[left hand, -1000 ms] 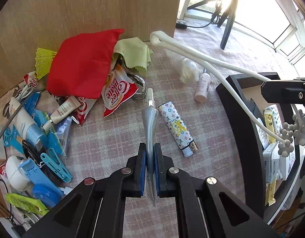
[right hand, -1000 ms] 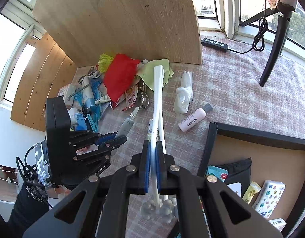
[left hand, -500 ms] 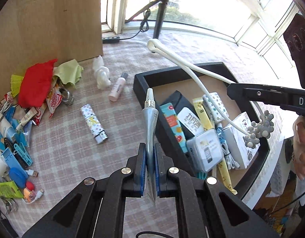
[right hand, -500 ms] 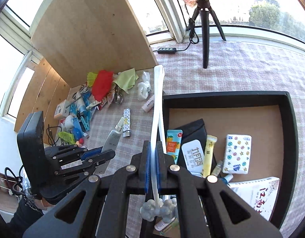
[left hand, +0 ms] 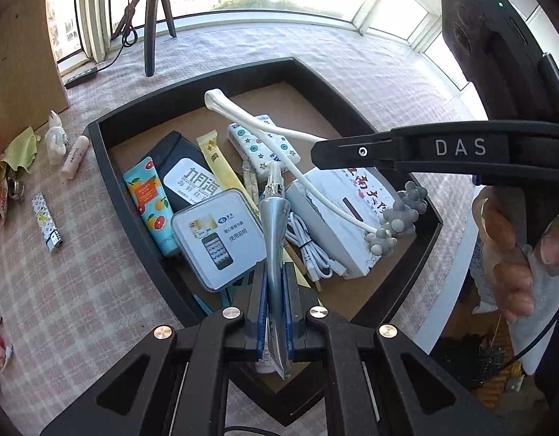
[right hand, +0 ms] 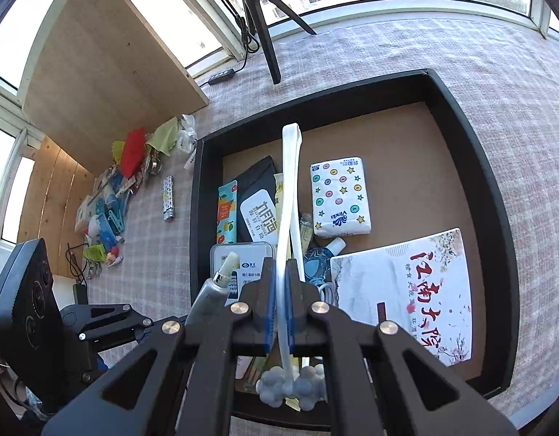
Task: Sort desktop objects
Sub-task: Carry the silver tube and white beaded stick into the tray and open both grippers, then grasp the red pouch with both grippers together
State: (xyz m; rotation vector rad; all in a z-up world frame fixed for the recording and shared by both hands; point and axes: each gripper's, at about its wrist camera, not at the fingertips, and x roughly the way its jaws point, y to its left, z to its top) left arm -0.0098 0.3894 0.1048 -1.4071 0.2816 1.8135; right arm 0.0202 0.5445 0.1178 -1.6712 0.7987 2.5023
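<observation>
Two items are in transit at once: the left gripper (left hand: 275,283) is clamped on a silver squeeze tube with a white nozzle (left hand: 274,214), and the right gripper (right hand: 279,290) is clamped on a long white looped massager with grey knobbed ends (right hand: 289,181). Both hang over the black-rimmed tray with a brown floor (right hand: 472,167), neither yet set down.

Judging by what already lies in the tray, the sorting looks well under way, though not near finished. Counted in the right wrist view, the tray holds one white tissue pack with coloured dots (right hand: 340,198), one white booklet with red characters (right hand: 406,290), one black pouch with a white label (right hand: 257,203), one orange-and-teal fruit-print tube (right hand: 226,210), one flat white tin (left hand: 217,239), one yellow sachet (left hand: 221,167) and one coiled white cable (left hand: 308,247); smaller bits under the grippers I cannot count.

Left on the checked tablecloth (right hand: 388,51) are one patterned lighter (right hand: 168,198), one small pink-white bottle (left hand: 75,156), one white crumpled wrapper (left hand: 57,140), one green cloth (right hand: 165,138), one red cloth (right hand: 133,147) and a heap of blue clips and packets (right hand: 105,214) too tangled to number.
</observation>
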